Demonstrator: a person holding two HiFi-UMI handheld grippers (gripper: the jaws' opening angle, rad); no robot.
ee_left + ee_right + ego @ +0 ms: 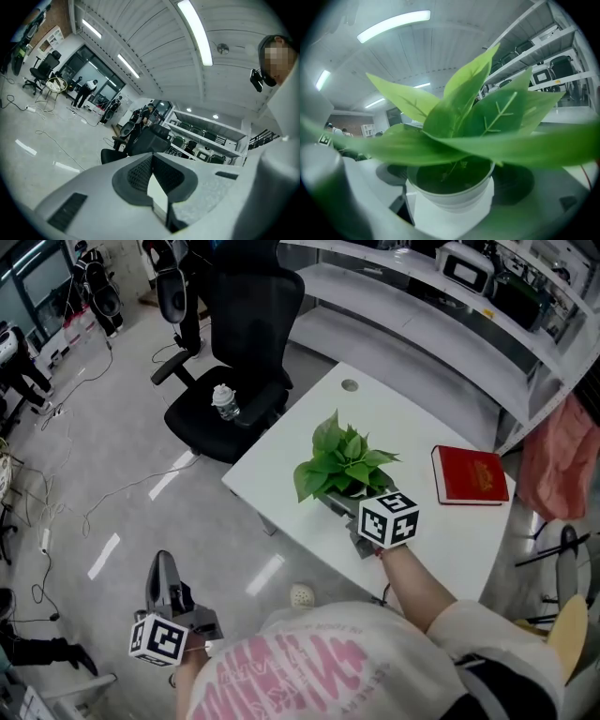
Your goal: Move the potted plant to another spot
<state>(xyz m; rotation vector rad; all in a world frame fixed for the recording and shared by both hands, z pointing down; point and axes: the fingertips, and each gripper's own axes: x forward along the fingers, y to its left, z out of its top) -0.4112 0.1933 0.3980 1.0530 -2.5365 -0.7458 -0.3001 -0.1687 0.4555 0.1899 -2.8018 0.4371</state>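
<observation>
1. Nearest the camera is a person's white shirt with large pink lettering point(300, 671). The letters are cut off and cannot be read.
2. The grey left gripper point(164, 570), with its black-and-white marker cube, hangs over the floor at lower left. Its jaws are together with nothing between them.
3. A black mesh office chair point(239, 352) carries a clear plastic bottle point(225, 402) on its seat.
4. The potted plant point(342, 465) has broad, glossy green leaves in a round white pot point(450, 197). It is near the front edge of the white counter point(412, 418), with its long axis upright and its leaves fanning to all sides.
5. The right gripper point(349, 507) is clamped on the pot, one jaw on each side.
6. A red hardback book point(469, 474) lies flat, apart from the plant. Its gold cover mark is too small to read.
</observation>
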